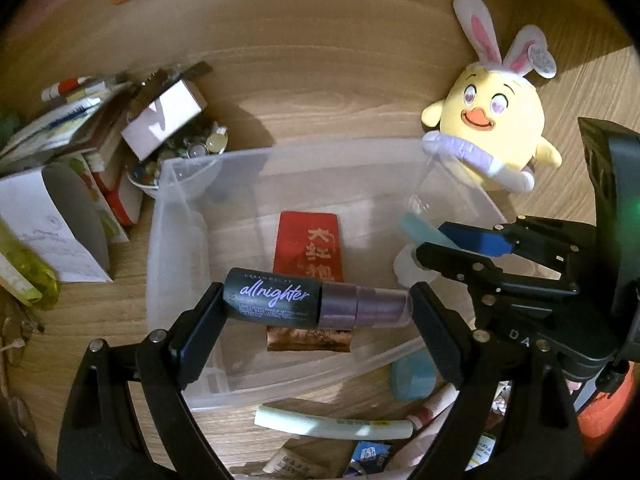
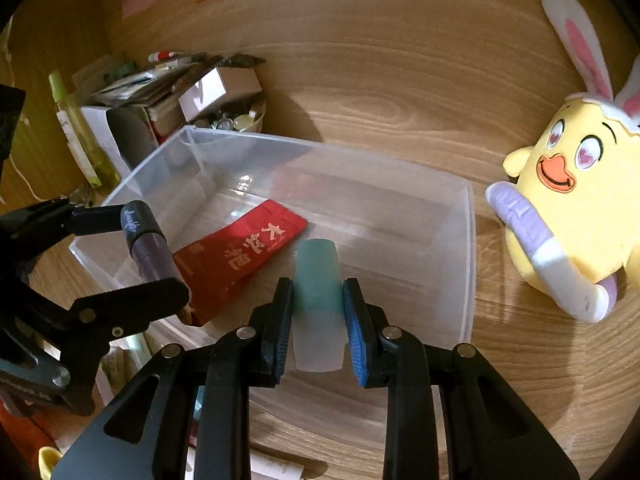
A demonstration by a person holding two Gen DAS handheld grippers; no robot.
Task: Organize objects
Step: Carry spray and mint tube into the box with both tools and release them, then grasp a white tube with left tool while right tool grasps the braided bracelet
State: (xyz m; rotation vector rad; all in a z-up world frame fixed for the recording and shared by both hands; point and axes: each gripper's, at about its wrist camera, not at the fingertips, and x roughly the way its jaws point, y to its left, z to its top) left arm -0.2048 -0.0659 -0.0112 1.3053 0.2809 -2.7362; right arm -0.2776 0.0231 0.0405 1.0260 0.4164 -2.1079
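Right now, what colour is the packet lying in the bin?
Red packet with gold characters; clearest in the right wrist view.

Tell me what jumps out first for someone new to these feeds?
The yellow plush chick with bunny ears, lying on the wooden surface right of the clear plastic bin. Next, a red packet inside the bin. Over the bin, the left hand-held gripper holds a dark spray bottle end to end, and the right hand-held gripper clamps a teal-capped frosted bottle.
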